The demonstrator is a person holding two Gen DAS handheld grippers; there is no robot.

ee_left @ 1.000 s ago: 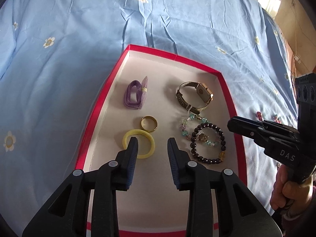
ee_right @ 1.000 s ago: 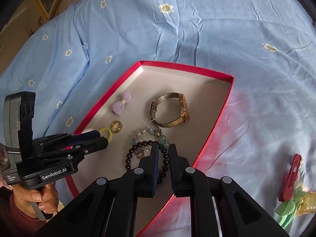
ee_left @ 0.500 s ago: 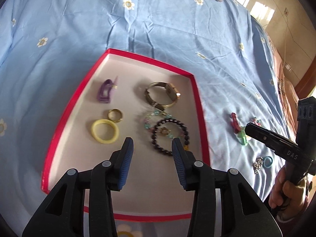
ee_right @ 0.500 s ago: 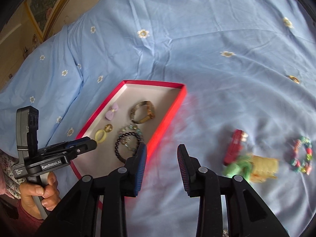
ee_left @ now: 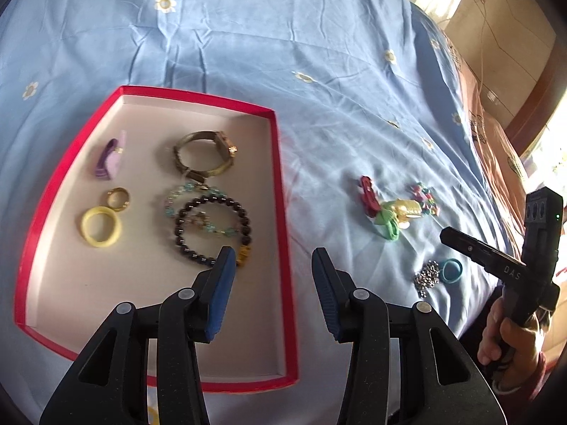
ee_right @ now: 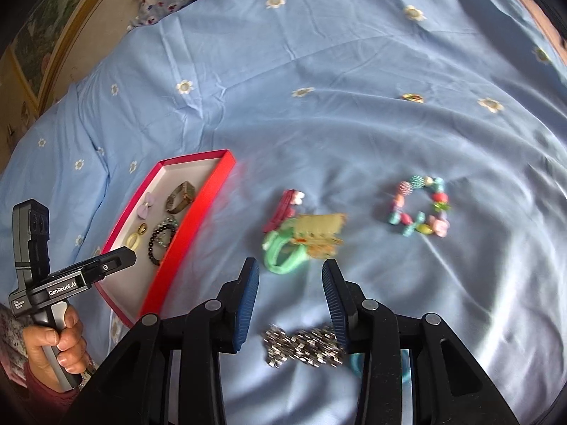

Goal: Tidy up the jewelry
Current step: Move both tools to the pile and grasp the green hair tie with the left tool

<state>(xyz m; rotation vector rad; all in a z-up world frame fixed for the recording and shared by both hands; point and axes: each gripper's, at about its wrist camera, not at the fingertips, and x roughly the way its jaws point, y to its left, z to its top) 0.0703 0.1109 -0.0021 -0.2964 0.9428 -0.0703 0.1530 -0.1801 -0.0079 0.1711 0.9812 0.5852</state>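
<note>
- Hovering over the bedspread (ee_right: 354, 71), my right gripper (ee_right: 290, 272) had its jaws spread wide and nothing in them.
- Next loose piece, by my guess, was the green hair tie (ee_right: 283, 255) tangled up with the yellow claw clip (ee_right: 320, 233). That clump sat just ahead of the right fingertips, a touch left of the gap's centre.
- Its long axis ran roughly crosswise to my fingers, so I figured I'd need a straight push forward and down, maybe a small twist.
- My left gripper (ee_left: 271, 269) was also wide open and empty, hanging over the right edge of the red tray (ee_left: 280, 191), well apart from the clump. So the right hand was clearly the nearer one.
- Tray already held a gold watch (ee_left: 205, 152), dark bead bracelet (ee_left: 212, 230), pale bead strand (ee_left: 177, 198), gold ring (ee_left: 118, 198), yellow ring (ee_left: 101, 226) and a purple bow clip (ee_left: 110, 159).
- Still out on the sheet: red clip (ee_right: 283, 209), colourful bead bracelet (ee_right: 418, 209), silver chain (ee_right: 304, 349) right under the right jaws, and a blue ring (ee_right: 358, 361) mostly hidden behind a finger.
- Left camera showed the tray contents clearly and the blue ring in full; the right one only caught the tray at a slant.
- Right camera alone showed a small gold thing (ee_right: 413, 97) far up the sheet, too small to identify.
</note>
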